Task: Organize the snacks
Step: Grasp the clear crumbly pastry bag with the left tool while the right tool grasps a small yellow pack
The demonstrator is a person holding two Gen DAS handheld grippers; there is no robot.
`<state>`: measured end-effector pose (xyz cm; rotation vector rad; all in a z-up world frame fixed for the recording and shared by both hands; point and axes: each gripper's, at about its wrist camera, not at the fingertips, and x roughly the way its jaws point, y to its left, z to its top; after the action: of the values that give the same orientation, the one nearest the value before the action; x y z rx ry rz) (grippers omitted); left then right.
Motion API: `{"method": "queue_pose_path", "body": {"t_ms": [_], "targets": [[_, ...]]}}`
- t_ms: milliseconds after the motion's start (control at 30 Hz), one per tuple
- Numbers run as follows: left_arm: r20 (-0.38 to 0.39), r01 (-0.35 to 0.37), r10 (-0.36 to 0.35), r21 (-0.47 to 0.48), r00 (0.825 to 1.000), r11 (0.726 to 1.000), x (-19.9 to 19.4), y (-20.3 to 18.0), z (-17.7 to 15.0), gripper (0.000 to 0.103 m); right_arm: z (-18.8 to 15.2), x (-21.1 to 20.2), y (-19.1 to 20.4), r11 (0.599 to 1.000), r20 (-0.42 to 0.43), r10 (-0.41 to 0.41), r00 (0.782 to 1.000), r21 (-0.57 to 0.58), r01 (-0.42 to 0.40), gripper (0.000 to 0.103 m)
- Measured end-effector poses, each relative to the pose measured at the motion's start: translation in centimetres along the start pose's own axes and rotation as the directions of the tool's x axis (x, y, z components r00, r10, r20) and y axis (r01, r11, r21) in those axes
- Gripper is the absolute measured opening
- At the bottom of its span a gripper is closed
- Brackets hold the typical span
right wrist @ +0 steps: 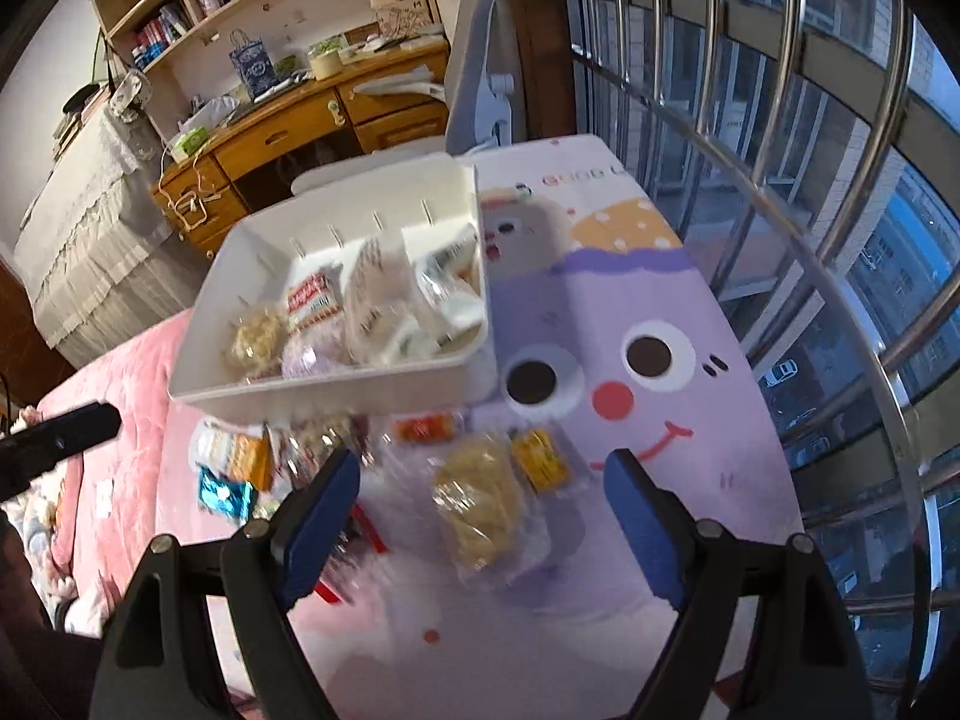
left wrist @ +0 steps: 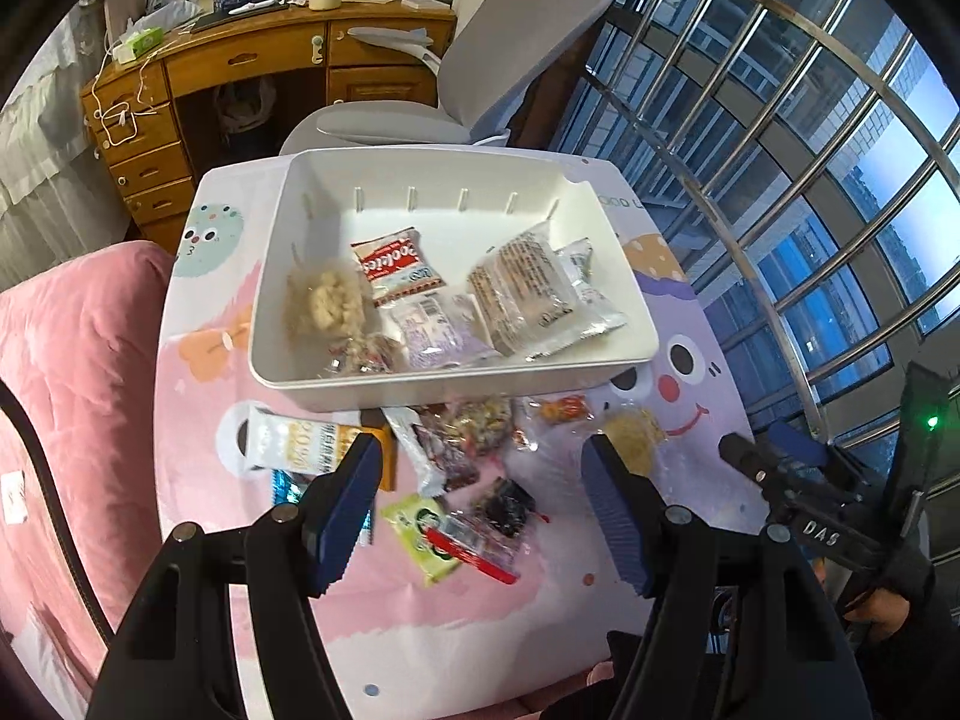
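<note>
A white bin (left wrist: pixel 606 240) (right wrist: pixel 222 312) on the cartoon table holds several snack packets, among them a red cookies bag (left wrist: pixel 393 264). Loose snacks lie in front of it: a white-and-orange bar (left wrist: pixel 300 441), a green packet (left wrist: pixel 420 531), a dark packet (left wrist: pixel 507 504) and a clear bag of yellow crisps (right wrist: pixel 480 504). My left gripper (left wrist: pixel 480 507) is open and empty above the loose snacks. My right gripper (right wrist: pixel 477 510) is open and empty over the yellow crisps bag; it also shows at the right in the left wrist view (left wrist: pixel 774 456).
The table (right wrist: pixel 630 300) stands against a barred window (right wrist: pixel 780 180) on the right. A pink bed (left wrist: pixel 72 390) lies left. A grey chair (left wrist: pixel 510 60) and a wooden desk (left wrist: pixel 240 60) stand behind the table.
</note>
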<state>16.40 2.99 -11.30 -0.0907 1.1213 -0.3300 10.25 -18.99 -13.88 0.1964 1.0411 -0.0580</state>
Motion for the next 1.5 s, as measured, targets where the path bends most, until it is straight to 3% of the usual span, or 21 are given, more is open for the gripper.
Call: {"method": "queue_pose_path", "body": {"t_ms": [267, 433, 667, 933, 1367, 1500], "targets": [[0.003, 0.004, -0.004, -0.080, 1.000, 0.997, 1.5, -2.3, -0.9, 0.068, -1.4, 0.5, -2.5, 0.992, 0.004, 0.015, 1.000, -0.125, -0.014, 0.084], [-0.008, -0.003, 0.002, -0.120, 1.000, 0.993, 3.3, -4.0, -1.4, 0.073, -1.6, 1.4, -3.7, 0.972, 0.015, 0.030, 0.999, -0.234, -0.026, 0.084], [-0.085, -0.046, 0.034, -0.145, 0.996, 0.988, 7.2, -7.1, -1.8, 0.080, -2.1, 3.7, -5.0, 0.924, -0.003, 0.052, 0.999, -0.380, -0.049, 0.084], [-0.194, -0.091, 0.050, -0.210, 0.980, 0.973, 11.9, -8.9, -1.8, 0.081, -2.4, 6.4, -6.0, 0.855, 0.000, 0.077, 0.997, -0.514, -0.066, 0.084], [-0.387, -0.145, 0.022, -0.291, 0.922, 0.946, 19.7, -10.3, -2.4, 0.081, -1.8, 10.7, -6.0, 0.798, -0.099, 0.199, 0.975, -0.561, -0.220, 0.082], [-0.413, -0.157, 0.021, -0.298, 0.911, 0.942, 21.3, -10.8, -2.3, 0.075, -1.0, 11.8, -5.8, 0.803, -0.142, 0.231, 0.963, -0.531, -0.271, 0.074]]}}
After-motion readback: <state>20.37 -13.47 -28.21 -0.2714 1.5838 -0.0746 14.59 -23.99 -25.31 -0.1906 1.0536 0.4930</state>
